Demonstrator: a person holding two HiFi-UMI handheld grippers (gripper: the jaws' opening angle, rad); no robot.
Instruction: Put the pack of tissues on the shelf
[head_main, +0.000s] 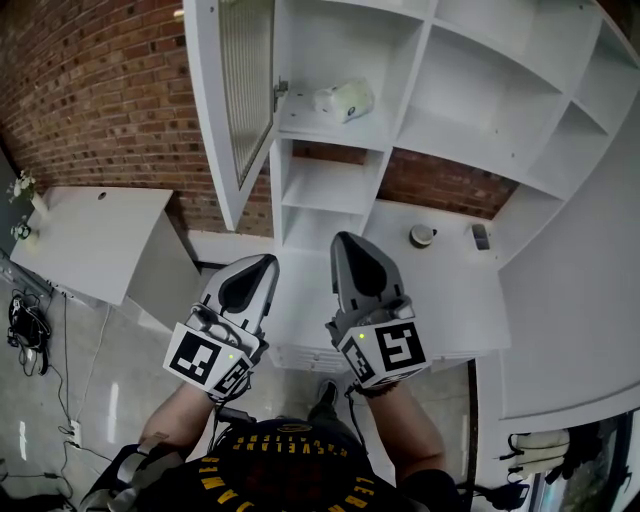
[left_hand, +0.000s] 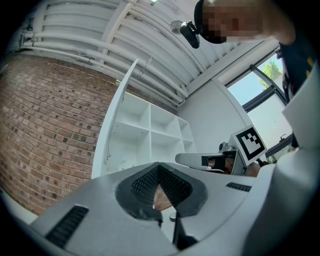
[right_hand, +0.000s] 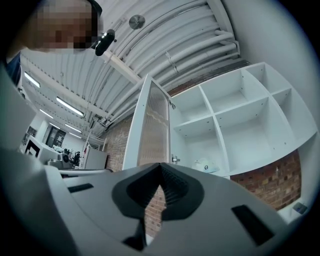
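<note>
Resting on the board of an upper compartment of the white shelf unit (head_main: 480, 110), the pack of tissues (head_main: 343, 100) is seen just right of the open door (head_main: 240, 90) with its ribbed panel. The pack is touched by neither gripper and lies well apart from both. In the right gripper view it (right_hand: 207, 166) shows as a pale bundle in the compartment next to the door (right_hand: 152, 130), above a strip of brick wall (right_hand: 280, 182).

The left gripper (head_main: 262, 262) and the right gripper (head_main: 345, 240) are held side by side close to the person's body, low in the head view. Both are pointed toward the shelf unit, and their marker cubes are turned toward the camera. The jaws of the left gripper (left_hand: 159, 167) are brought fully together at the tips, and nothing is gripped between them; only a sliver of background is seen behind the dark ridged pads. The jaws of the right gripper (right_hand: 160, 167) are likewise closed tip to tip and nothing is held.

Beneath the shelf unit a white desk (head_main: 450, 290) is seen. A roll of tape (head_main: 423, 235) and a small dark object (head_main: 480, 236) are set near each other on it, against the brick wall behind. What the dark object is cannot be made out.
</note>
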